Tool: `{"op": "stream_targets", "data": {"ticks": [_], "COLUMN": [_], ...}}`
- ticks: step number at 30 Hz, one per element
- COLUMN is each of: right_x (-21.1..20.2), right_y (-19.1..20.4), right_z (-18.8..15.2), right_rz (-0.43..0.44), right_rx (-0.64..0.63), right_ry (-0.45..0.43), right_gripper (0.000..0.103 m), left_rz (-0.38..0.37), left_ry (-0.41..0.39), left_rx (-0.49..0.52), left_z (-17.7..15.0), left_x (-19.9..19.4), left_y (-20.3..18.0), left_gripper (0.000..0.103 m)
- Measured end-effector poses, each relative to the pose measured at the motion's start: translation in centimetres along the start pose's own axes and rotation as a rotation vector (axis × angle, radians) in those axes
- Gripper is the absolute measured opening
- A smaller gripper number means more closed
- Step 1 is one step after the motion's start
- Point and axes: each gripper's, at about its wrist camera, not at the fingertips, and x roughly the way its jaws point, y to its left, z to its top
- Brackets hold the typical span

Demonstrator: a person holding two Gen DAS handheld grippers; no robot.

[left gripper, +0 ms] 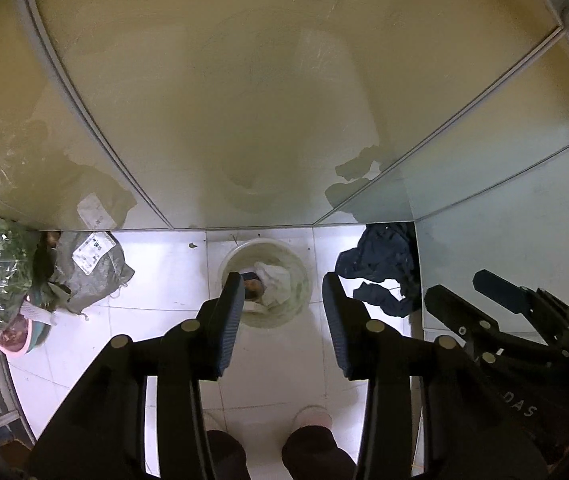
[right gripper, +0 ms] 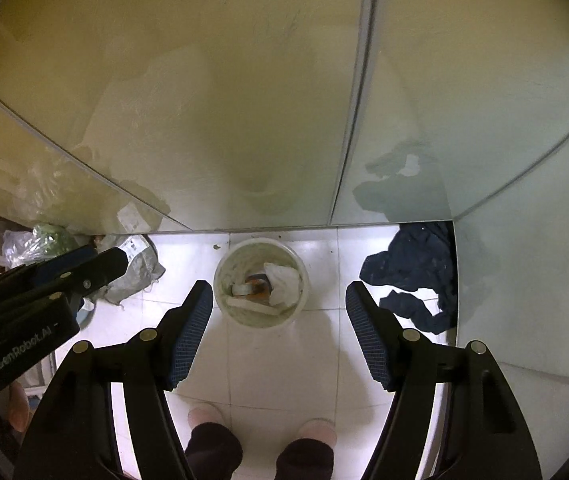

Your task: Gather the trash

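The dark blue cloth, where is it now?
In both views the dark blue cloth lies on the floor, right of the white bucket, in the corner.

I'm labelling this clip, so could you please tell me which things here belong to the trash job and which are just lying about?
For the job: bin, trash inside it, left gripper, right gripper.

Lying about: dark cloth, grey bag, bagged greens, pink basin.

The floor tiles [left gripper: 164, 280] are overexposed to white glare at 6 o'clock, while the glossy wall panels [right gripper: 204, 80] above are dimly lit and yellow-tinted, carrying hazy reflections. Strong fisheye curvature and black vignetting are seen at every corner.
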Motion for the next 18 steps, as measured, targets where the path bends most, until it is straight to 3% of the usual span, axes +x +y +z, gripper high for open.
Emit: {"op": "stream_targets", "data": {"ticks": [7, 13, 18], "right_x": [-5.2, -13.9, -22.5], "right_y": [1.1, 3.8, 6.8], "right_z": [0.7, 2.1, 3.3], "right_rz": [0.001, 0.0, 0.001], "right_rx": [0.017, 0.012, 0.022], "right_ry": [-0.033, -0.119, -0.229], "right_gripper": [0.066, 0.066, 0.066], "left_rz": [0.012, 0.015, 0.025], "left_ry": [-0.035, -0.126, -0.247], "left_rx": [0.017, 0.033, 0.062], "left_z": [0.8, 2.4, 3.7], "left_x": [-6.9, -17.3, -27.2], "left_y": [-0.9, -0.9, -0.3], "left_gripper": [0.039, 0.04, 0.042]}}
